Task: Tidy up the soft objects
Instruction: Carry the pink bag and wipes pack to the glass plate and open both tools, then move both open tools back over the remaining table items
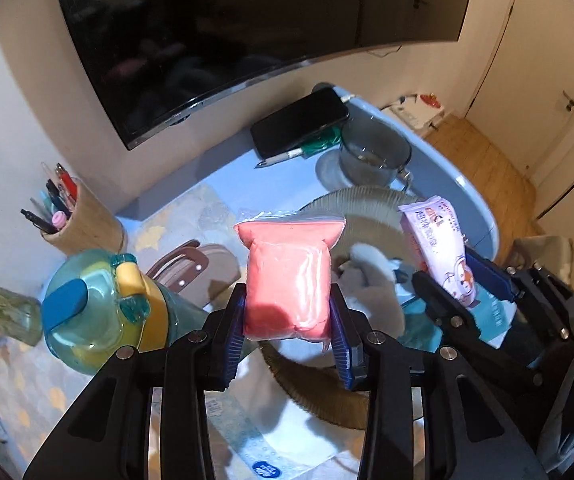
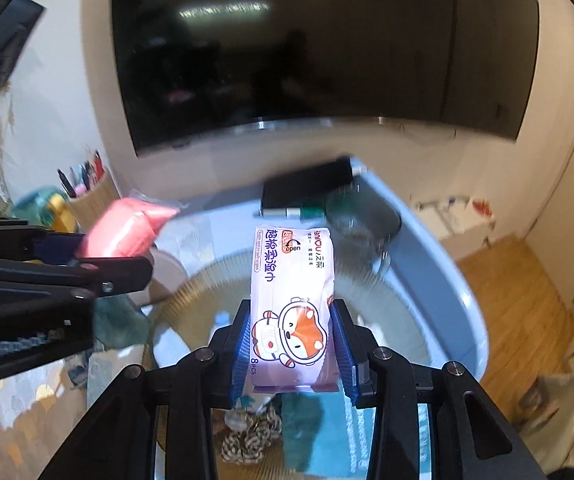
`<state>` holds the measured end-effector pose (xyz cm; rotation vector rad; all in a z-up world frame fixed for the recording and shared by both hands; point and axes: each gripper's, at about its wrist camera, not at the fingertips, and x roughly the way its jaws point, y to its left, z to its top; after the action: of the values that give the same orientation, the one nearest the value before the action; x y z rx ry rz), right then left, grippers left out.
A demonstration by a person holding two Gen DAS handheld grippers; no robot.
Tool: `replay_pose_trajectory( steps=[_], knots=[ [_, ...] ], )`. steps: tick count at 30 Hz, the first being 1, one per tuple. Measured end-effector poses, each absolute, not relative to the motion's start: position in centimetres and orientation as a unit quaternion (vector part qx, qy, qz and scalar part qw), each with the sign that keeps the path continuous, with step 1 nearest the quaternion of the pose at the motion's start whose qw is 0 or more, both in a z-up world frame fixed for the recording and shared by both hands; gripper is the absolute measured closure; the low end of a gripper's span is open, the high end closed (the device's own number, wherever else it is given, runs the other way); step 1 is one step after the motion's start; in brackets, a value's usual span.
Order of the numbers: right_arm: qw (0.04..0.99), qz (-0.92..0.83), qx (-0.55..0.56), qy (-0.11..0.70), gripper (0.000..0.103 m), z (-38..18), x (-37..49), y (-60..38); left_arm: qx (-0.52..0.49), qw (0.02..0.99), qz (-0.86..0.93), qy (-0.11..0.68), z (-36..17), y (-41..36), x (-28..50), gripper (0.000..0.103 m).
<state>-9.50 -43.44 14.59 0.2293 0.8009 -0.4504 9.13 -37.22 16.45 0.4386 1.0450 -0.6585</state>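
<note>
My left tongs (image 1: 287,320) squeeze the squashy pink clay bag (image 1: 287,276) low, my right tongs (image 2: 291,344) pinch the light, slippery wipes pack (image 2: 293,304) at its lower half.

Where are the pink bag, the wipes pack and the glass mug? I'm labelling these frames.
pink bag (image 1: 287,280): left wrist view, middle of the pouch between the tongs.
wipes pack (image 2: 291,304): right wrist view, front face, near the fox.
glass mug (image 1: 373,152): left wrist view, its side wall.
</note>
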Motion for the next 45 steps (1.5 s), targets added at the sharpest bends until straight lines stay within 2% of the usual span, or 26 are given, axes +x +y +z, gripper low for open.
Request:
replay_pose_trajectory(
  steps=[7,9,13,16,17,18,25,27,31,38,45],
  knots=[
    [0.875,-0.225,0.118,0.413,0.066,13.6,-9.4,-43.9,0.201,0.763,-0.322,0.522,15.0,-37.7,8.5,0.066],
    [0.871,-0.227,0.118,0.419,0.066,13.4,-9.4,-43.8,0.198,0.759,-0.326,0.528,14.8,-37.7,8.2,0.059],
    [0.871,-0.23,0.108,0.421,0.051,13.4,-9.5,-43.6,0.182,0.747,-0.344,0.539,14.7,-37.4,7.8,0.057],
    [0.873,-0.235,0.094,0.417,0.048,13.8,-9.5,-43.1,0.183,0.747,-0.344,0.539,14.9,-37.0,7.5,0.049],
    [0.873,-0.235,0.089,0.419,0.048,13.9,-9.5,-43.0,0.181,0.748,-0.343,0.539,15.0,-36.8,7.4,0.042],
    [0.872,-0.234,0.085,0.421,0.048,13.9,-9.4,-42.8,0.177,0.746,-0.346,0.54,15.1,-36.5,7.4,0.039],
    [0.868,-0.221,0.063,0.439,0.048,14.4,-9.3,-41.3,0.164,0.728,-0.364,0.558,15.9,-34.1,6.8,0.038],
    [0.865,-0.211,0.056,0.452,0.045,14.4,-9.3,-40.6,0.169,0.727,-0.374,0.551,16.2,-32.9,6.3,0.038],
    [0.863,-0.198,0.031,0.463,0.032,14.7,-9.7,-38.3,0.135,0.73,-0.374,0.556,16.7,-28.9,6.3,0.038],
    [0.868,-0.175,0.034,0.463,0.031,15.3,-10.6,-34.6,0.086,0.752,-0.298,0.582,15.3,-19.8,7.6,0.038],
    [0.871,-0.136,0.054,0.469,0.031,14.9,-10.2,-30.3,0.03,0.767,-0.181,0.615,11.5,-9.0,9.4,0.038]
  ],
)
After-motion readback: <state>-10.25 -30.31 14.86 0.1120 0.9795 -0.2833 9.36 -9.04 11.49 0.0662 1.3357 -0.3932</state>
